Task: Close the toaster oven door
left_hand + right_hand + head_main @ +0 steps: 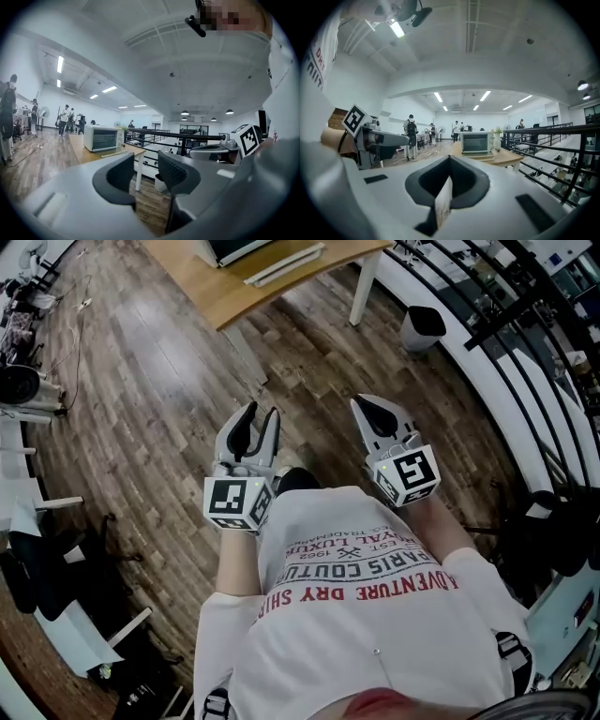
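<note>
The toaster oven (101, 137) is a white box with a dark glass front. It stands far ahead on a wooden table (79, 152), and its door (480, 157) hangs down flat in front of it. The right gripper view also shows the toaster oven (476, 142) in the distance. In the head view only its lower edge (242, 249) shows at the top. Both grippers are held close to the person's chest, well short of the table. My left gripper (255, 423) is open with nothing between its jaws. My right gripper (377, 411) is shut and empty.
Wooden floor lies between me and the table. A white bin (422, 326) stands by the table leg (361, 292). A black railing (525, 306) runs along the right. Desks and chairs (28, 521) are at the left. Several people (63, 119) stand far off.
</note>
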`<state>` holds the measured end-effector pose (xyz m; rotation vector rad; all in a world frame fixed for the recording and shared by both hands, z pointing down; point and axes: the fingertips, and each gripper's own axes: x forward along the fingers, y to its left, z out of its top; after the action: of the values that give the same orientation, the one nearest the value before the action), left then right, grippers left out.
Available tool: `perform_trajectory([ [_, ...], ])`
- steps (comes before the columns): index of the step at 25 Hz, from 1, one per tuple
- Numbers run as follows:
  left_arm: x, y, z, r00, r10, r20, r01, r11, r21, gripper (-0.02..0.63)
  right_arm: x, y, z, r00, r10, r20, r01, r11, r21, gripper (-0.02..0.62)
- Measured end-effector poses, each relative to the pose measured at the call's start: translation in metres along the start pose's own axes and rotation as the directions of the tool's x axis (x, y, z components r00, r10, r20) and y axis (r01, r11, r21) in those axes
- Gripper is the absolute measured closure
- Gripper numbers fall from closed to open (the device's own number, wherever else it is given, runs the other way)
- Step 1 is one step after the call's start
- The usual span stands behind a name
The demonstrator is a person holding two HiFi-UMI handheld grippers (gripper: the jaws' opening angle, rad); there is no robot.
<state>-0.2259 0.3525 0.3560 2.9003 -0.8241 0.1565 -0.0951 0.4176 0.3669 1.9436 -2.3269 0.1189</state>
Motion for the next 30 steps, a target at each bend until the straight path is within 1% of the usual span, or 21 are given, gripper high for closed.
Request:
perform_trajectory([
  [1, 0.002, 0.0, -0.003, 1.0, 0.0, -0.008, 0.0, 1.0, -0.005, 0.447, -0.001, -0.003, -0.002, 1.0, -0.006, -0.004, 0.006, 1.0, 0.007, 0.607],
  [7, 0.02, 0.008, -0.013, 0.999, 0.011, -0.049, -0.012, 1.0, -0.013, 0.445, 0.007, -0.021, -0.015, 0.999, -0.018, -0.038, 0.02, 0.999, 0.045, 0.607],
  [10, 0.037, 0.021, -0.017, 0.998, 0.014, -0.066, -0.015, 1.0, -0.012, 0.445, 0.023, -0.032, -0.019, 0.998, -0.019, -0.057, 0.022, 0.998, 0.051, 0.607],
  [13, 0.059, 0.039, -0.016, 0.998, 0.01, -0.067, -0.01, 1.0, -0.009, 0.445, 0.045, -0.044, -0.02, 0.997, -0.022, -0.071, 0.025, 0.999, 0.045, 0.607],
  [19, 0.121, 0.099, -0.004, 0.998, 0.006, -0.059, -0.008, 0.999, -0.035, 0.445, 0.116, -0.076, -0.01, 0.995, -0.02, -0.1, 0.022, 1.0, 0.013, 0.607],
  [26, 0.203, 0.184, 0.017, 0.998, 0.005, -0.058, -0.008, 0.998, -0.059, 0.445, 0.223, -0.123, 0.014, 0.993, -0.019, -0.117, 0.018, 1.0, -0.014, 0.607],
  [30, 0.245, 0.223, 0.019, 0.998, -0.011, -0.069, 0.006, 0.997, -0.073, 0.445, 0.28, -0.149, 0.02, 0.991, -0.025, -0.129, 0.022, 1.0, -0.02, 0.607],
])
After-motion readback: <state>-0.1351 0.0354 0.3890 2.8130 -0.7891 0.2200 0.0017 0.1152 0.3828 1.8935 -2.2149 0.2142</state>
